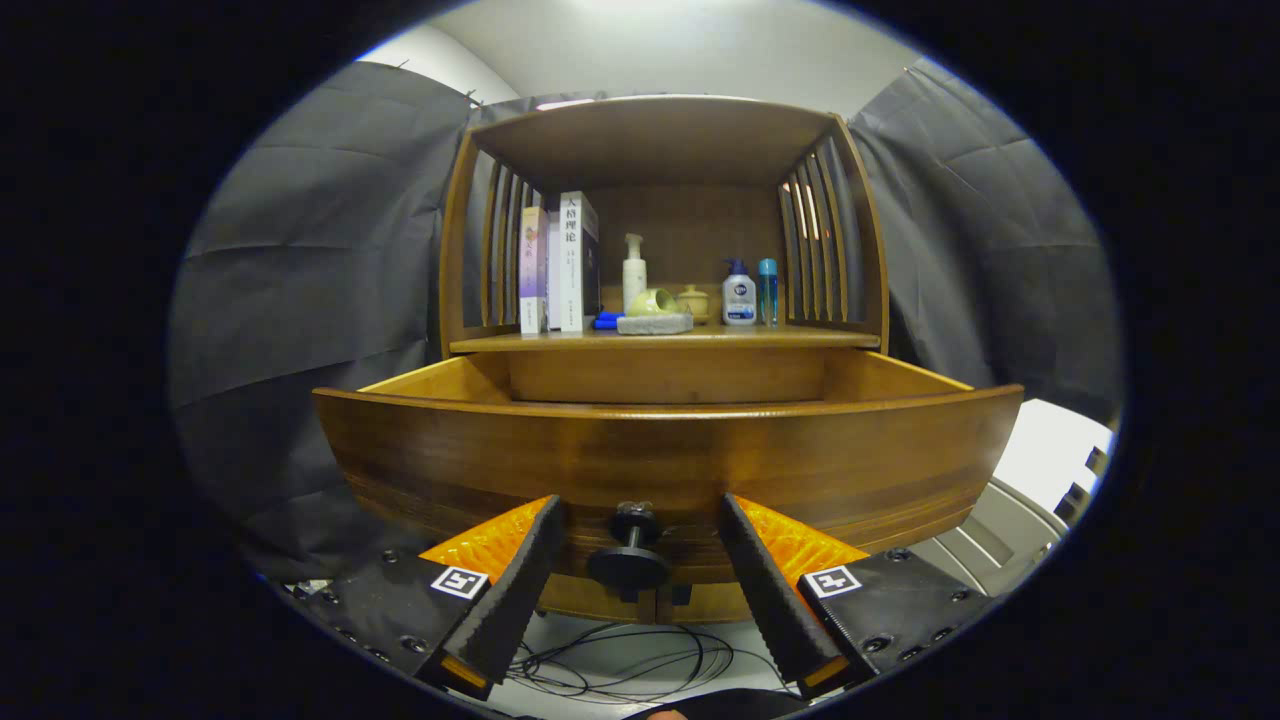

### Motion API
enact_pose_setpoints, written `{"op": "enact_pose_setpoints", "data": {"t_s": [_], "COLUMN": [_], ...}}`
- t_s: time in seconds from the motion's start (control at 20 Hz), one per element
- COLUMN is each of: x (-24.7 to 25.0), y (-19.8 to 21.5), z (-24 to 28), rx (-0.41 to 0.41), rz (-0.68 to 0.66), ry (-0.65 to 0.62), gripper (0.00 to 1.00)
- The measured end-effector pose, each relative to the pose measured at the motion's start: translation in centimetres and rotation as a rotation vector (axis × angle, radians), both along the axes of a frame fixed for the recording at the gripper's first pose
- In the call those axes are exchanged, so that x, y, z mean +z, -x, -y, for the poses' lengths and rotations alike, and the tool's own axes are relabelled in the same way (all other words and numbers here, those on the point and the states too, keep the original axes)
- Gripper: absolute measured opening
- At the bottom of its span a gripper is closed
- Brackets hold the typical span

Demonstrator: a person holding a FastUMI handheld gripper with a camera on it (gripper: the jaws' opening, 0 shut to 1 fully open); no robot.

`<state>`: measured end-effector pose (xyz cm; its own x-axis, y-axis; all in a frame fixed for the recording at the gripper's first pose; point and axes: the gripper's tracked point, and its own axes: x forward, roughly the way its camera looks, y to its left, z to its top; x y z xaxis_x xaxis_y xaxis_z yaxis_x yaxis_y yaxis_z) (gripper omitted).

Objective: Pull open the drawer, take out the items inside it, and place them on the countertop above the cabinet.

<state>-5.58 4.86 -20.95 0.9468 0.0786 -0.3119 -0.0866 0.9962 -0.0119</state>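
Observation:
The wooden drawer (665, 455) stands pulled out from the cabinet, its curved front panel just ahead of the fingers. Its inside is hidden behind that panel, so I cannot see any items in it. A dark round knob (630, 548) sticks out of the drawer front. My gripper (640, 515) is open, with one finger on each side of the knob and a gap on both sides. The countertop (800, 340) lies above and beyond the drawer.
On the countertop stand upright books (560, 265), a white pump bottle (634, 272), a green cup on a grey tray (655, 322), a small brown pot (693, 300), a white-blue bottle (738, 292) and a slim blue bottle (767, 290). Slatted side walls and a roof enclose it. Cables (620, 665) lie on the floor below.

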Motion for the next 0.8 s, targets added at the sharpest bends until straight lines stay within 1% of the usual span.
{"op": "enact_pose_setpoints", "data": {"t_s": [0.25,0.65,0.8], "x": [-0.1,-0.1,-0.2], "y": [0.0,-1.7,-1.8], "z": [0.0,0.6,0.6], "rx": [-0.005,-0.03,-0.025], "rz": [0.019,0.011,0.022], "ry": [0.019,0.009,0.047], "gripper": [0.96,0.96,0.97]}}
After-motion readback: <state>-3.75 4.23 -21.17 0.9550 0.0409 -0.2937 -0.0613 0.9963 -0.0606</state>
